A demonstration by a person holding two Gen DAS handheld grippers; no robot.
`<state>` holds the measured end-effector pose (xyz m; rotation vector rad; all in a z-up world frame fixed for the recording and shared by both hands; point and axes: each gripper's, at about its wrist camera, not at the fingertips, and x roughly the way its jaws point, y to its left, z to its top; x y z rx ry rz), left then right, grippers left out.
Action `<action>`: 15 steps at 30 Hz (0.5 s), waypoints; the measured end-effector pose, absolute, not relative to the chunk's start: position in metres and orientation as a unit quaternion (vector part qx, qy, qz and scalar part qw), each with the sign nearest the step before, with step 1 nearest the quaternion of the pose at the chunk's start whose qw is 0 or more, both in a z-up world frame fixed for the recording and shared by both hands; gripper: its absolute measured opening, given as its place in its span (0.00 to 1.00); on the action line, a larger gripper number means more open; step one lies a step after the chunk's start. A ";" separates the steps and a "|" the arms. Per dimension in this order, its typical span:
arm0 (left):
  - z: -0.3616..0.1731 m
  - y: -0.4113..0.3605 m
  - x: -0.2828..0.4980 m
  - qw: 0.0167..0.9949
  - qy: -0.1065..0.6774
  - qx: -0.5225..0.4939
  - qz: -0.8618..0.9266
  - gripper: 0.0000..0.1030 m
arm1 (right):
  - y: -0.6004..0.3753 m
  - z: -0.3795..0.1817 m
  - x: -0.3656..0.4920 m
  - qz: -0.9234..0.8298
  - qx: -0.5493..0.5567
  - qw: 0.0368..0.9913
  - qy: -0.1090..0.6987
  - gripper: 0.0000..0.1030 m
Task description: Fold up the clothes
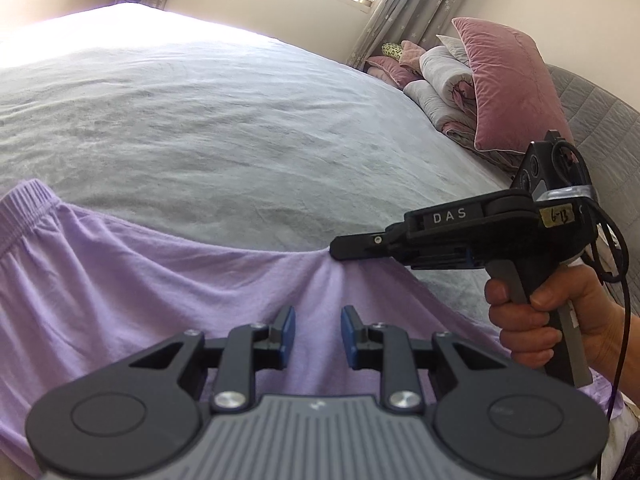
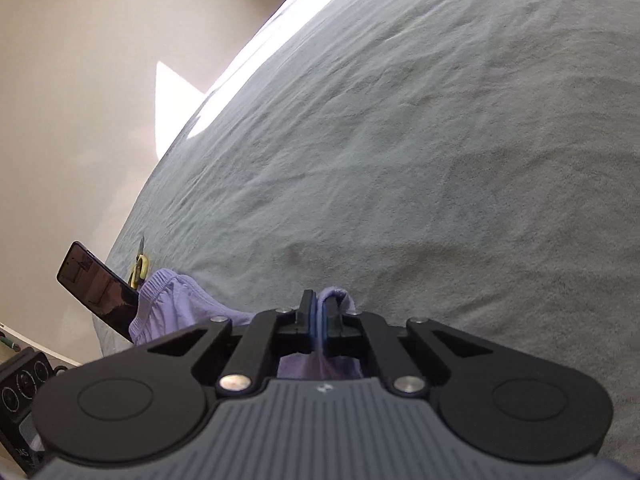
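1. The right tool (image 2: 319,312) is clamped on a thin pinch of the far edge of the soft lilac knit garment with a gathered elastic waistband (image 1: 168,280). So little cloth sits between the blue pads that a sideways tug could, I judge, pull it free and let the edge drop.
2. The left tool (image 1: 318,336) hovers over the garment's middle with its pads a narrow gap apart, holding nothing. With nothing pinning it, the cloth may drag across the grey plush bed cover (image 1: 224,128) and bunch up.
3. The garment lies at the bed's near edge, waistband toward the near left corner, tented into a ridge at the pinch. Whether it is already doubled I cannot tell.
4. A dark phone (image 2: 96,284) sits just beside the waistband; sliding cloth could nudge it.
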<state>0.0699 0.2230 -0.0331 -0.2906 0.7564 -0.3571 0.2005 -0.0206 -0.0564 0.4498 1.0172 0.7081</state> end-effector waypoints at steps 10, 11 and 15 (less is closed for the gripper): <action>-0.029 0.282 0.068 0.930 0.328 -0.160 -0.032 0.24 | -0.031 -0.028 0.174 0.299 0.168 0.818 0.463 0.41; -0.029 0.288 0.066 0.931 0.322 -0.170 -0.023 0.24 | -0.029 -0.027 0.172 0.296 0.161 0.822 0.460 0.41; -0.028 0.306 0.060 0.933 0.301 -0.197 0.008 0.24 | -0.019 -0.025 0.166 0.287 0.131 0.836 0.450 0.41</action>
